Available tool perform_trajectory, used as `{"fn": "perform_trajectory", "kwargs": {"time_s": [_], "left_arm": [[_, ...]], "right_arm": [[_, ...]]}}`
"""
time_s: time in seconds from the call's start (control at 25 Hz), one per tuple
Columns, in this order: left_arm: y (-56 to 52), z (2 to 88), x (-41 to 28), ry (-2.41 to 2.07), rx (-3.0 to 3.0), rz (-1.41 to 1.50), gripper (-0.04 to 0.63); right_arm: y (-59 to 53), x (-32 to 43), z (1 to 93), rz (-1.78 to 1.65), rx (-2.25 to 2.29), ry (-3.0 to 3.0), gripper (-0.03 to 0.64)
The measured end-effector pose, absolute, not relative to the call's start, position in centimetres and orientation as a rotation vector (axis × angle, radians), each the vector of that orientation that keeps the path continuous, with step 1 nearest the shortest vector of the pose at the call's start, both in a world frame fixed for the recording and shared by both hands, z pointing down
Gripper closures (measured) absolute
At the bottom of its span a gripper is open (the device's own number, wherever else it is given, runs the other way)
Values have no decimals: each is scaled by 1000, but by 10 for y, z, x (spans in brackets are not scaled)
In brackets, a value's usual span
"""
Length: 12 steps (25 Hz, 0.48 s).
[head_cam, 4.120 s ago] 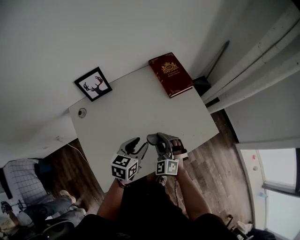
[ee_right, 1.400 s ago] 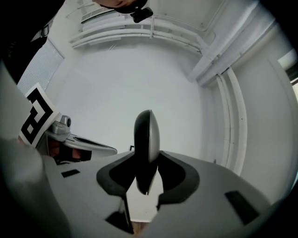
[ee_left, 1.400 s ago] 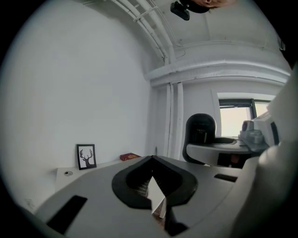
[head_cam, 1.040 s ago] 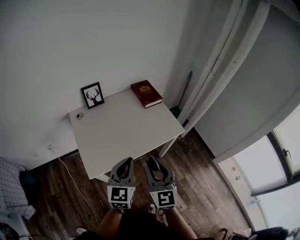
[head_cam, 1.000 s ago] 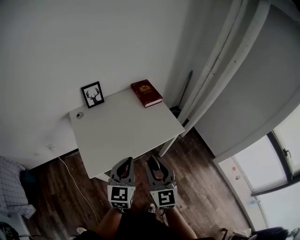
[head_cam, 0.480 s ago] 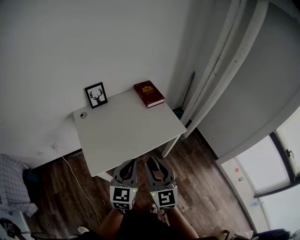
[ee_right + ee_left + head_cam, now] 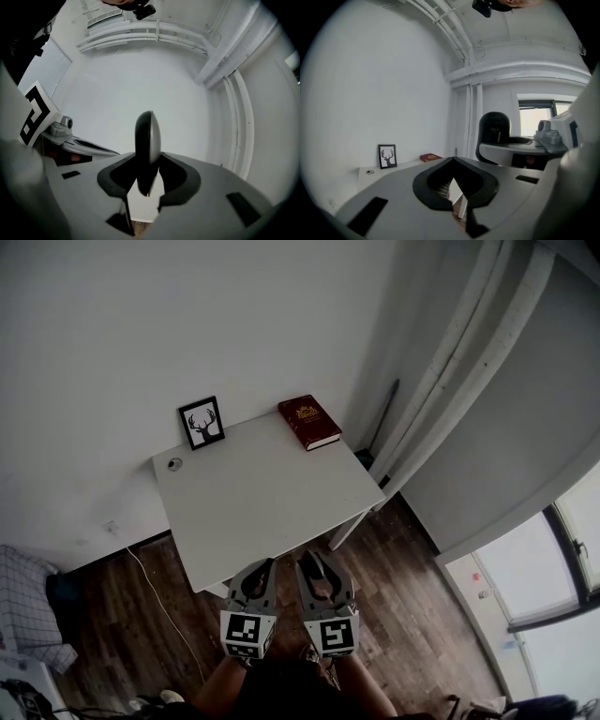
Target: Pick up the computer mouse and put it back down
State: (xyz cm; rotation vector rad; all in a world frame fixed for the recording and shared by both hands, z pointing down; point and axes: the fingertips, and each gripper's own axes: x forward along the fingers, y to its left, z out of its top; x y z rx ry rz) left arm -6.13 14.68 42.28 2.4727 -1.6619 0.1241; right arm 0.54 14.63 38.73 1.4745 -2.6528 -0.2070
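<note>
Right gripper (image 7: pixel 317 570): fingers clamped on the computer mouse (image 7: pixel 147 145), which stands on edge between them, in the air and short of the counter (image 7: pixel 272 493) edge. Left gripper (image 7: pixel 255 576): fingers clenched on nothing. I judge the pick-up half done and the put-down still to do. Next I'd carry the mouse over bare counter, clear of book (image 7: pixel 309 421) and picture frame (image 7: pixel 202 422), lower it until it rests, then let go.

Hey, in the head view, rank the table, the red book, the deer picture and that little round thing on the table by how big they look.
1. white table, by far the largest.
2. red book and framed deer picture: close, the book perhaps slightly bigger, so no firm order.
3. small round object, the smallest.
</note>
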Motion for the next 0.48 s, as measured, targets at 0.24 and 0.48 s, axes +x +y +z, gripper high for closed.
{"fn": "perform_trajectory", "kwargs": {"time_s": [0.24, 0.48], "left_arm": [[141, 428, -84, -1603, 2506, 119, 595], [131, 438, -97, -1568, 2487, 134, 595]], "right_arm": [[142, -18, 388, -230, 1518, -2614, 477], [137, -26, 398, -206, 1527, -2577, 477]]}}
